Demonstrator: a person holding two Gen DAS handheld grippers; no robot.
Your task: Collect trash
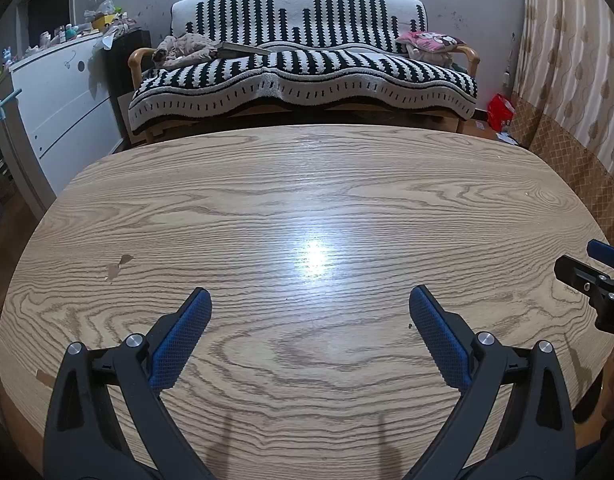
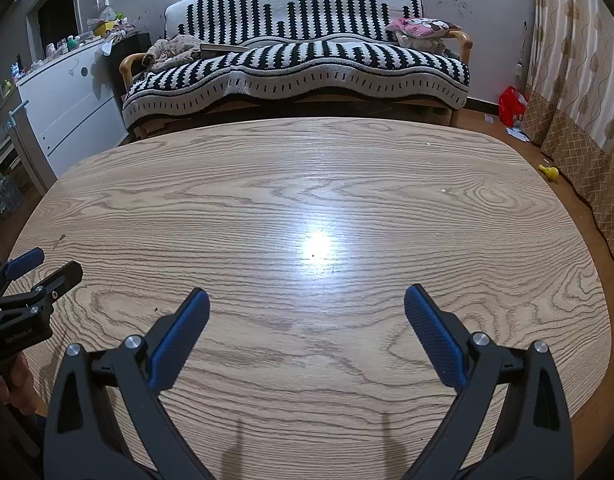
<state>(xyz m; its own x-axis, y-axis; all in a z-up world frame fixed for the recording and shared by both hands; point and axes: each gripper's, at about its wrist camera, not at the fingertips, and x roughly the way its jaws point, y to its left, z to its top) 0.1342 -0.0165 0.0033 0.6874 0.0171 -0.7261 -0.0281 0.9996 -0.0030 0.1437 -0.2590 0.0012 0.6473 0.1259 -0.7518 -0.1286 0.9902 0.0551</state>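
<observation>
Left wrist view, left gripper [image 1: 310, 300] fingers spread wide over wooden desk [image 1: 307, 200], nothing between them, right gripper [image 2: 307, 300] likewise spread (empty), trash not discernible on desk, striped sofa [image 1: 303, 60] at 12 o'clock

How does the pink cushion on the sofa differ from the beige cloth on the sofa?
The pink cushion lies at the sofa's right end, by the right armrest; the beige cloth lies at its left end. The cushion is plump, with a cartoon face; the cloth is crumpled, flat and plain. A book touches the cloth only. Both rest on the striped seat.
</observation>
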